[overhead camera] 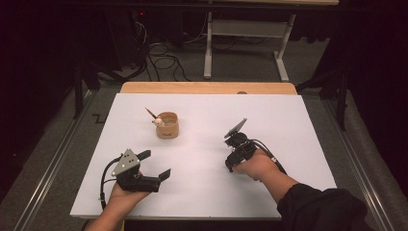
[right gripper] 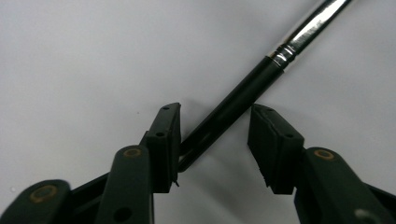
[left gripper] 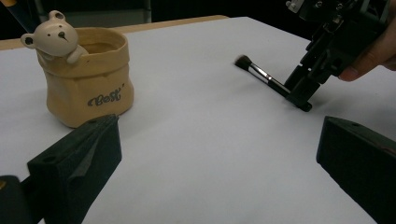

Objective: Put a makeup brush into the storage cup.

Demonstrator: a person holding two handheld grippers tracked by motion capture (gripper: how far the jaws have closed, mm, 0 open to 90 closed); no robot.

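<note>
- Dark room all round, cables on the floor behind, and a wide white table (overhead camera: 202, 192) lit up in front of me, wooden edge at the far side.
- My left gripper (overhead camera: 155, 165) hovers low near the front left of the table, jaws spread wide, nothing between them, pointed toward the pot.
- My right gripper (right gripper: 215, 140) is tipped down onto the table at the right, jaws partly spread either side of the brush handle; one pad looks to be touching it, the other stands clear, so no pinch yet.
- Tan pot (left gripper: 88, 79) stands upright toward the far left, a little bear figure (left gripper: 53, 37) peeking over its rim, another brush (overhead camera: 151, 113) already leaning out of it.
- Makeup brush (left gripper: 264, 77) lies flat on the table, well apart from the pot, bristles pointing away from my right gripper.
- Risk, as I judge it: I'm catching the handle right at its tail end. Close off-centre and the smooth round handle could roll or squirt out, or hang bristle-heavy and swing once lifted.
</note>
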